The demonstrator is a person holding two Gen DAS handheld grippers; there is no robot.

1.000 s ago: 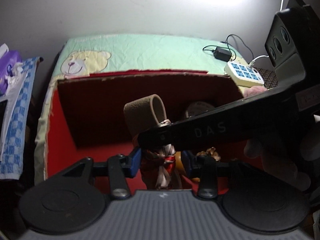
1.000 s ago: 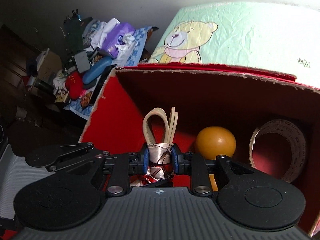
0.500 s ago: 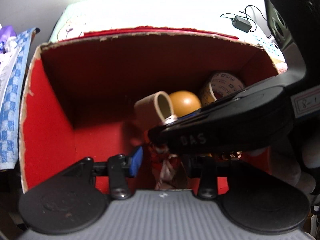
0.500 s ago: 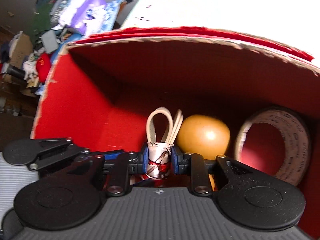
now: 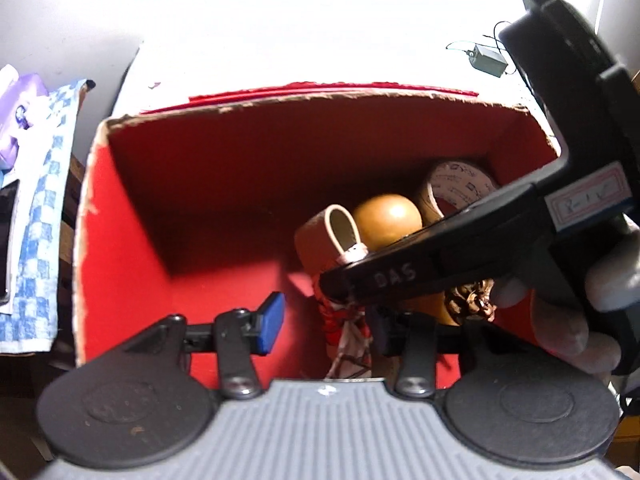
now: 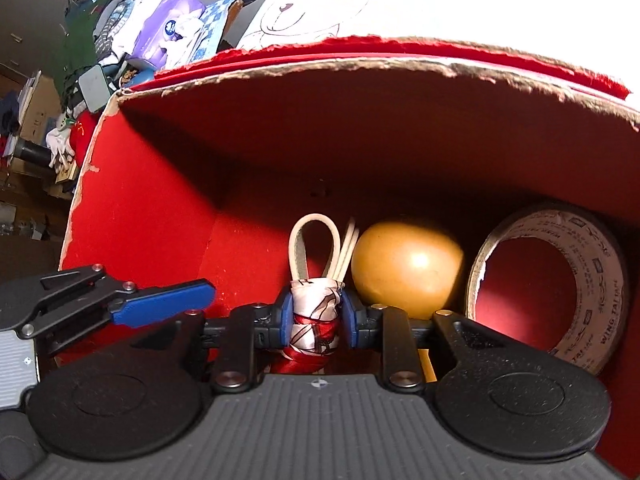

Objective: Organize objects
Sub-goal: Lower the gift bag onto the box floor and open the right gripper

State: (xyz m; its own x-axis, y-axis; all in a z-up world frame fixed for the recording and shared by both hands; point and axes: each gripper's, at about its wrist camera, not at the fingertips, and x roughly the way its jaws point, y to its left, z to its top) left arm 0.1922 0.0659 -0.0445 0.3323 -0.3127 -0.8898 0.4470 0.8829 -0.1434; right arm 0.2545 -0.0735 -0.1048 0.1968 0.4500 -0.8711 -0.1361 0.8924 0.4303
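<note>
In the left wrist view, the left gripper (image 5: 324, 326) points down into the red cardboard box (image 5: 120, 240). Its jaws have just been opening; the blue left pad (image 5: 271, 323) stands clearly apart from the scarf-wrapped bundle (image 5: 346, 320), so this gripper has let go, though the bundle is between its fingers. The right gripper's black body crosses in front from the right side, held by a gloved hand (image 5: 560, 320), and covers part of the bundle. Behind the bundle, deeper in the box, lie an orange ball (image 5: 386, 220) and a tape roll (image 5: 456, 188) at the far right corner. A beige loop (image 5: 336, 228) rises from the top of the bundle.

In the right wrist view, the right gripper (image 6: 314, 316) is also inside the box (image 6: 140, 232). Its two blue pads press the bundle (image 6: 316, 320) from both sides, so it is clenched on it, though its jaws have just been opening a little. The bundle is low in the box, just left of the ball (image 6: 404, 268), and the tape roll (image 6: 592, 288) leans at the right wall. One blue finger of the left gripper (image 6: 160, 304) shows at the left of the bundle, apart from it.
</note>
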